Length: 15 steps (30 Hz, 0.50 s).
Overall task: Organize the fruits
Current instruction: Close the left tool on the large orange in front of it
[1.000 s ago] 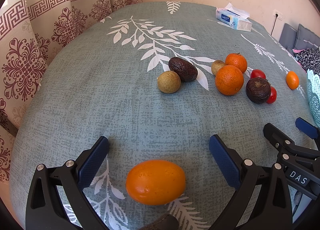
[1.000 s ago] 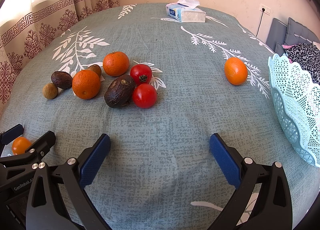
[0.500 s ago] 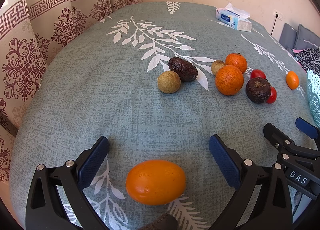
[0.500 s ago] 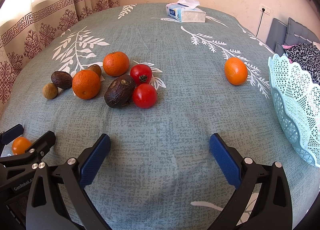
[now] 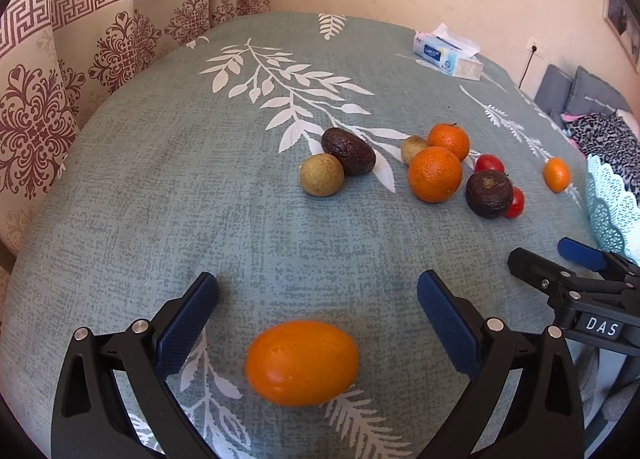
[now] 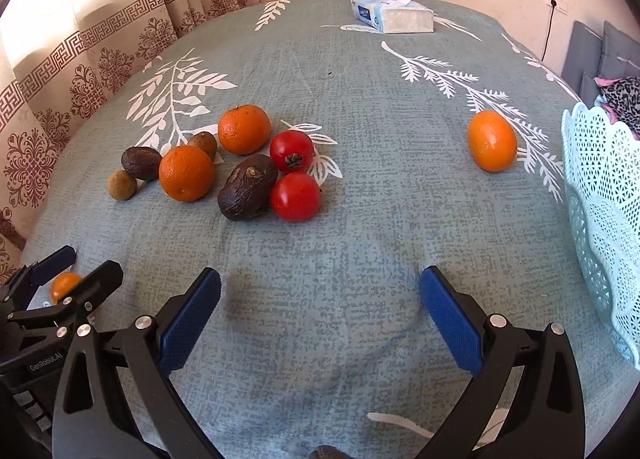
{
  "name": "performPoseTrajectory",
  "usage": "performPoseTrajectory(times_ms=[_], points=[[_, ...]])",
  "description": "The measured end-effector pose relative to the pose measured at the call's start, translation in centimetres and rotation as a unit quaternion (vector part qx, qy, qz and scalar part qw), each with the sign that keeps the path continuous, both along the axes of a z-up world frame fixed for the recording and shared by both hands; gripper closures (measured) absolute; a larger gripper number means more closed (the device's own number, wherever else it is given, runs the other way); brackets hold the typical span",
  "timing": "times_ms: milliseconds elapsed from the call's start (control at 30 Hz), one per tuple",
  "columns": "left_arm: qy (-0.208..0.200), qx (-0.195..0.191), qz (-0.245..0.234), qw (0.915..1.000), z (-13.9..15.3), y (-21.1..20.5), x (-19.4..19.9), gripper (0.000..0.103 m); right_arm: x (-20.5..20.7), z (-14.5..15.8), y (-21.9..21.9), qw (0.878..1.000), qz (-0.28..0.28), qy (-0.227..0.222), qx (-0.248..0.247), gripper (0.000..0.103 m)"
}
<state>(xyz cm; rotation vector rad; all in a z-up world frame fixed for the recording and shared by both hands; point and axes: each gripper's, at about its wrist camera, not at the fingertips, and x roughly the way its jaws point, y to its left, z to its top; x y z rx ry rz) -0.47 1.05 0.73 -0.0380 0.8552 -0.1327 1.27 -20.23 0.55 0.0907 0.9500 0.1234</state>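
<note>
**Both claws wide over the fruit-strewn tabletop**

The left claw (image 5: 318,291) stands wide apart, its blue pads clear of everything, and an oval orange fruit (image 5: 301,363) lies on the tabletop (image 5: 160,179) between its two arms, nearer the camera than the pads and touching neither. The right claw (image 6: 320,287) is likewise spread wide and holds nothing; only bare leaf-print cloth lies between its fingers.

Take the big orange (image 6: 186,173) as the landmark. Just behind it sits a second orange (image 6: 244,129), with a small tan fruit (image 6: 203,144) tucked between the two. To the landmark's left lies a dark avocado (image 6: 141,162), and a round tan fruit (image 6: 122,184) touches that avocado on its near-left side. To the landmark's right rests a second dark avocado (image 6: 247,187), and two red tomatoes lie against it: one (image 6: 291,151) behind, one (image 6: 295,197) on its right. Well to the right of the landmark, apart from the cluster, lies another oval orange fruit (image 6: 492,141), near the pale blue lattice basket (image 6: 600,195) at the tabletop's right edge. No fruit shows inside the basket, though little of its inside can be seen.

Far behind the landmark, a tissue box (image 6: 394,15) stands near the wall. Patterned curtains (image 5: 60,79) hang along the tabletop's left side.
</note>
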Motion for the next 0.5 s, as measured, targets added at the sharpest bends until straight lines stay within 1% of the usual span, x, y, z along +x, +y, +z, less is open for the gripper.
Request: performPoseTrajectory(times_ms=[67,100,167,233,333,400,500], points=[[-0.002,-0.004,-0.010,0.9999,0.3,-0.1,-0.1,0.005,0.0,-0.1,0.5,0.999,0.025,0.000,-0.023,0.002],[-0.004,-0.001,-0.013,0.9999,0.6,-0.2,-0.2,0.005,0.0,-0.2,0.6,0.999,0.031,0.000,-0.024,0.002],[-0.020,0.010,-0.016,0.9996,1.5,-0.3,-0.5,0.005,0.0,-0.1,0.0,1.000,0.030,-0.002,-0.003,0.002],[-0.038,0.013,-0.017,0.9990,2.8,0.0,-0.9,0.005,0.0,-0.1,-0.5,0.999,0.033,-0.004,0.017,0.002],[-0.057,0.012,-0.009,0.9982,4.8,1.1,-1.6,0.005,0.0,0.0,-0.9,0.999,0.036,-0.006,0.029,0.002],[-0.064,0.006,-0.001,0.9979,5.8,2.2,-2.0,0.005,0.0,0.0,-0.7,0.999,0.037,-0.005,0.023,0.002],[-0.061,-0.004,0.005,0.9981,6.3,3.9,-2.8,0.005,0.1,-0.1,-0.2,0.999,0.041,0.000,0.003,0.002]])
